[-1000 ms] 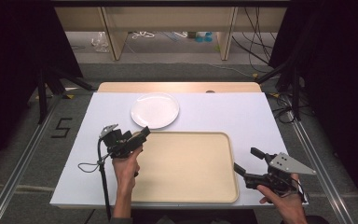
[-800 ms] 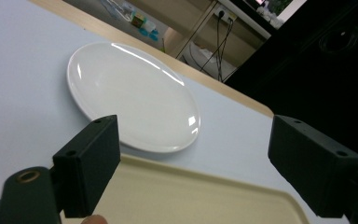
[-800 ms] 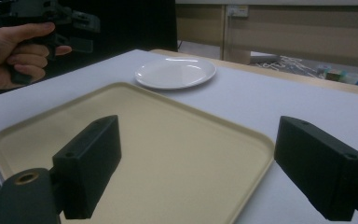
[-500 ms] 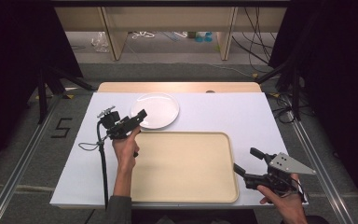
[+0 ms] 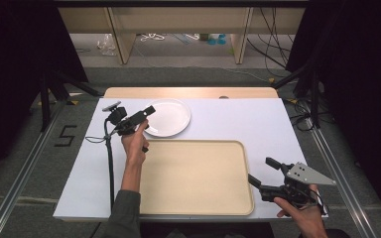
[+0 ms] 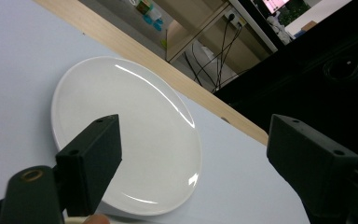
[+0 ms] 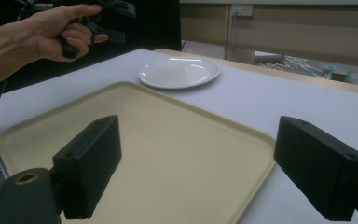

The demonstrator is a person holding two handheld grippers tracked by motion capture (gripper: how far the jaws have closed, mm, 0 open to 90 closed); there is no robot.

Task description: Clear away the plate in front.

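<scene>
A white empty plate (image 5: 167,118) lies on the white table, just beyond the far left corner of a beige tray (image 5: 194,177). My left gripper (image 5: 148,115) hovers at the plate's near left rim, open, with nothing between its jaws. Seen from the left gripper view, the plate (image 6: 130,135) lies just ahead of my open left gripper (image 6: 193,126). My right gripper (image 5: 261,169) rests open at the tray's right edge, near the table's front. Its own view looks between my right gripper's (image 7: 196,135) wide-apart jaws over the bare tray (image 7: 168,140) to the plate (image 7: 179,72) and the left gripper (image 7: 103,11).
The white tabletop (image 5: 238,121) has a wooden strip (image 5: 188,92) along its far edge. Beyond it stand shelf legs and loose cables on the floor. Metal rails run down both sides of the table. The left gripper's cable (image 5: 110,163) hangs down along the tray's left side.
My left gripper has travelled away from the tray's left edge toward the far side, arriving at the plate's left rim. My right gripper has stayed where it was.
</scene>
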